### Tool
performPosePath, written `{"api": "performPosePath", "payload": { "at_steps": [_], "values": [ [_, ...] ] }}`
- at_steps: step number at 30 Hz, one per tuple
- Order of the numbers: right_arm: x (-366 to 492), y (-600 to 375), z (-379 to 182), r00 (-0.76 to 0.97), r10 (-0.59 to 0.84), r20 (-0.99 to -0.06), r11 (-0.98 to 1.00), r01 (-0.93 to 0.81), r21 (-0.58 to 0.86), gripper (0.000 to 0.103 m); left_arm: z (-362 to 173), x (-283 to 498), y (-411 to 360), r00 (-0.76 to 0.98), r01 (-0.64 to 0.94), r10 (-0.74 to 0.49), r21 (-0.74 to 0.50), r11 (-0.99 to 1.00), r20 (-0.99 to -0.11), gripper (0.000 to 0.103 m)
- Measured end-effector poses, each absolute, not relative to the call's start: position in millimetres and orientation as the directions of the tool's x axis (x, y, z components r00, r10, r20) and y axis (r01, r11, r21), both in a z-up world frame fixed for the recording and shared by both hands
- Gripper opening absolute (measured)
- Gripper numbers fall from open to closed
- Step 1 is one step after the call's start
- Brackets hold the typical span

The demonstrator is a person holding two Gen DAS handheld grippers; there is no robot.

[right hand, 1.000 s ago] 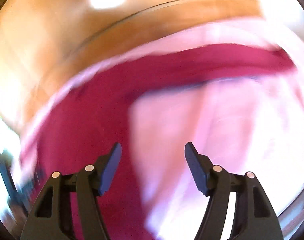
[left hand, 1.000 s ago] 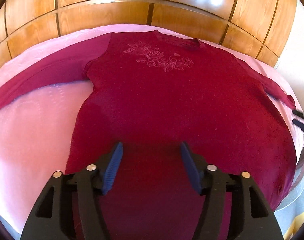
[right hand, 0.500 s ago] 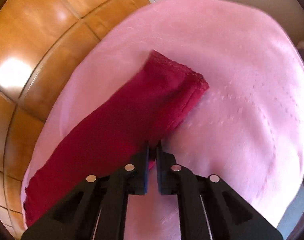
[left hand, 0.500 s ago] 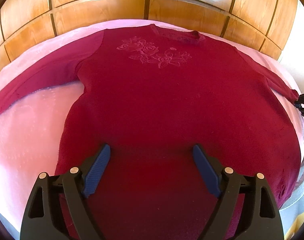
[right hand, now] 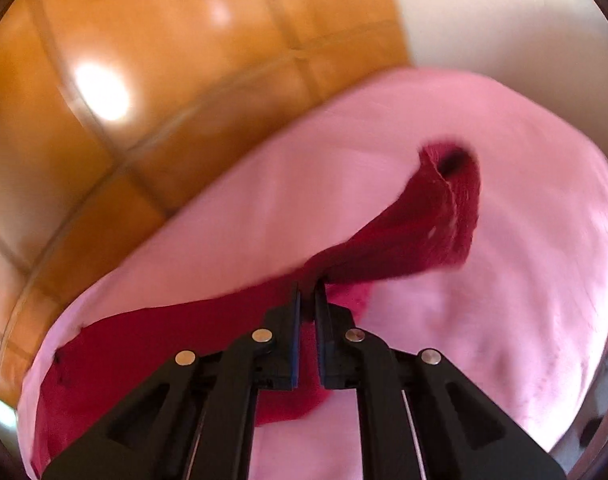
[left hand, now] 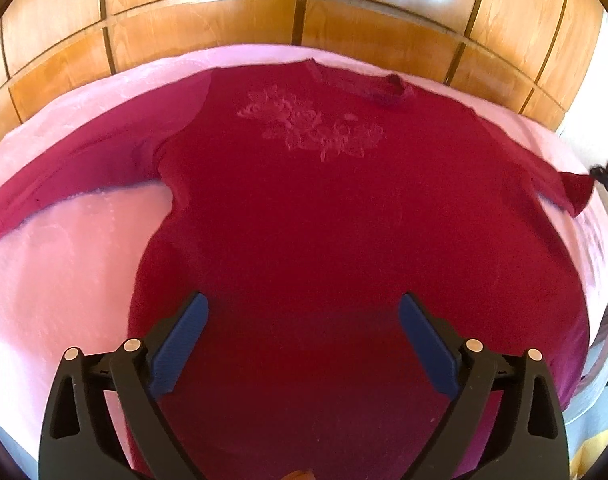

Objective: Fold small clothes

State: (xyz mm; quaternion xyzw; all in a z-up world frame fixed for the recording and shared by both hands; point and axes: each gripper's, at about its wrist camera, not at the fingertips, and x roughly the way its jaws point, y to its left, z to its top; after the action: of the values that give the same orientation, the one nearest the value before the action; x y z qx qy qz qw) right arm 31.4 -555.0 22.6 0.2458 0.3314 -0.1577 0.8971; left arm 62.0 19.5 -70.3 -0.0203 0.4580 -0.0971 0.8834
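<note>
The dark red long-sleeved knit sweater with a raised flower pattern on its chest (left hand: 304, 216) lies flat and face up on the pale pink bedspread (left hand: 56, 280), collar toward the far edge by the glossy orange-brown panelled wooden headboard (left hand: 304, 12), hem toward the near edge. The right gripper (right hand: 309, 292) is clenched on the sweater's right sleeve (right hand: 424, 232) a little short of the cuff, which looks raised off the spread with its open mouth showing, near the right edge. The left gripper (left hand: 302, 320) hangs released, fingers spread wide, over the lower body of the sweater and touches nothing that can be seen. The step appears to be folding this sleeve in across the chest: it would go best carried low and level toward the flower pattern, kept lightly taut so it lands straight, with the crease at the shoulder seam; the left gripper could press the body down so it does not drag. The right wrist view is motion-blurred, so how much cloth sits between the jaws is unclear. The left sleeve's end runs out of frame, and the hem is hidden behind the left gripper.
</note>
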Motion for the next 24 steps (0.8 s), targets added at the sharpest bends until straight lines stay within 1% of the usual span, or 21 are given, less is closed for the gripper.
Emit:
{"api": "performPosePath", "payload": {
  "at_steps": [1,3,6,8,11,14,17,18,19,20,21,24],
  "values": [
    [40.4,-531.4,31.1,0.744,-0.085,-0.663,0.863,0.388,0.324,0.005,-67.7,61.9,20.5,0.569,0.153,-0.194,-0.128,0.98,-0.799,0.099],
    [54.5,-497.6,37.7,0.754,-0.044,-0.655,0.895,0.321,0.309,0.005,-63.6,61.7,22.1,0.581,0.153,-0.199,-0.134,0.979,-0.789,0.099],
    [76.2,-426.3,47.0,0.77,0.076,-0.634,0.935,0.166,0.314,0.005,-57.0,62.8,23.9,0.593,0.159,-0.214,-0.148,0.976,-0.777,0.099],
    [88.9,-388.0,48.5,0.765,0.151,-0.626,0.938,0.09,0.336,0.005,-51.4,66.0,27.5,0.599,0.165,-0.249,-0.188,0.968,-0.761,0.099],
    [108.2,-313.9,45.5,0.732,0.278,-0.622,0.934,-0.053,0.354,0.005,-45.7,72.7,34.1,0.602,0.152,-0.301,-0.264,0.952,-0.739,0.099],
    [119.8,-246.0,34.5,0.672,0.396,-0.626,0.906,-0.176,0.384,0.005,-39.2,79.5,42.3,0.632,0.127,-0.315,-0.307,0.943,-0.708,0.099],
    [123.5,-193.4,20.6,0.611,0.464,-0.641,0.884,-0.275,0.378,0.006,-35.1,87.7,49.2,0.638,0.116,-0.317,-0.32,0.94,-0.701,0.099],
    [128.4,-186.0,17.8,0.598,0.479,-0.643,0.877,-0.293,0.381,0.01,-33.7,90.7,51.3,0.643,0.109,-0.305,-0.31,0.944,-0.703,0.099],
    [126.0,-176.8,15.3,0.582,0.5,-0.641,0.866,-0.314,0.39,0.021,-33.0,92.6,52.5,0.644,0.107,-0.298,-0.302,0.947,-0.705,0.099],
    [117.1,-172.0,15.8,0.577,0.516,-0.633,0.856,-0.325,0.401,0.051,-32.0,95.6,54.8,0.647,0.096,-0.283,-0.293,0.951,-0.708,0.099],
    [117.6,-185.4,12.4,0.586,0.518,-0.623,0.854,-0.324,0.407,0.057,-31.8,97.4,57.1,0.645,0.088,-0.282,-0.297,0.951,-0.71,0.099],
    [106.9,-219.2,14.5,0.604,0.519,-0.605,0.851,-0.299,0.432,0.058,-30.0,110.8,65.3,0.639,0.072,-0.306,-0.342,0.937,-0.706,0.099]
  ]
}}
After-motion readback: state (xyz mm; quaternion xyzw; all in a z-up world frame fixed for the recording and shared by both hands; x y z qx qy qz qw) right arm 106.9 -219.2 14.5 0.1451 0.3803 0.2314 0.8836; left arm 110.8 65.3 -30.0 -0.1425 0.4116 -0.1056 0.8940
